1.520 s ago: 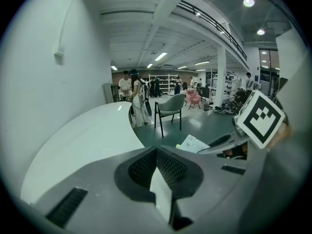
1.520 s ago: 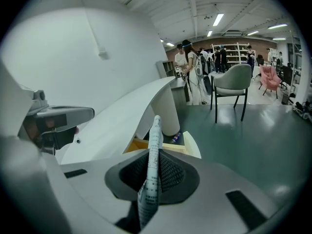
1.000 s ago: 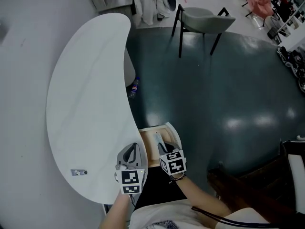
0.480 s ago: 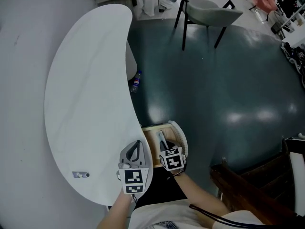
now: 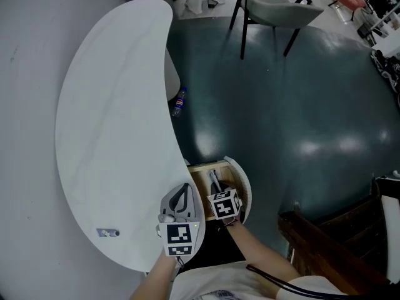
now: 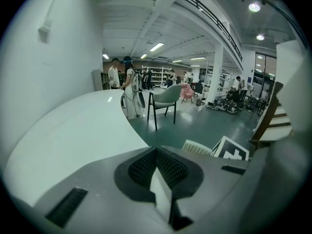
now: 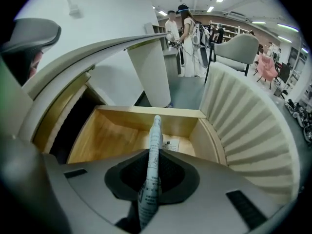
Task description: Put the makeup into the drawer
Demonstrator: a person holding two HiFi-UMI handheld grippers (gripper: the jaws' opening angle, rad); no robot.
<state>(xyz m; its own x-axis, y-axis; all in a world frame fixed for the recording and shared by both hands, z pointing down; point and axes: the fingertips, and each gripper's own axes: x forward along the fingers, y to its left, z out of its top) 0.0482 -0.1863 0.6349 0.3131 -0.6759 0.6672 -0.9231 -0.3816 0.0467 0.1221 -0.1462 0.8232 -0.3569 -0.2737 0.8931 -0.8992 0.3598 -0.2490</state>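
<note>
Because the right tongs (image 7: 155, 156) grip the makeup tube (image 7: 155, 130) only at its rear part, most of its length juts out unsupported, and that is where trouble would likely start. If the tongs go lower at this steep angle, the tube's tip probably meets the floor or far wall of the drawer (image 7: 113, 130) first. A knock there could twist the tube in the pads or push it back through them. Letting go too high would probably drop the tube on its tip, so it topples and rolls, perhaps onto the small label (image 7: 171, 144) lying on the drawer floor. The ribbed drawer front (image 7: 243, 126) curves up close on the right and the tabletop (image 6: 73, 130) overhangs on the left, so a sideways drift could clip either.

The tube is slim and printed. Its long axis runs in line with the tongs, from between the closed jaws forward and downward, and its tip points at the drawer's far wall. It hangs above the open wooden compartment, and whether it touches anything there cannot be told.

The left tongs (image 6: 157, 155) are closed with nothing clearly between them, poised just over the tabletop's edge beside the drawer.
</note>
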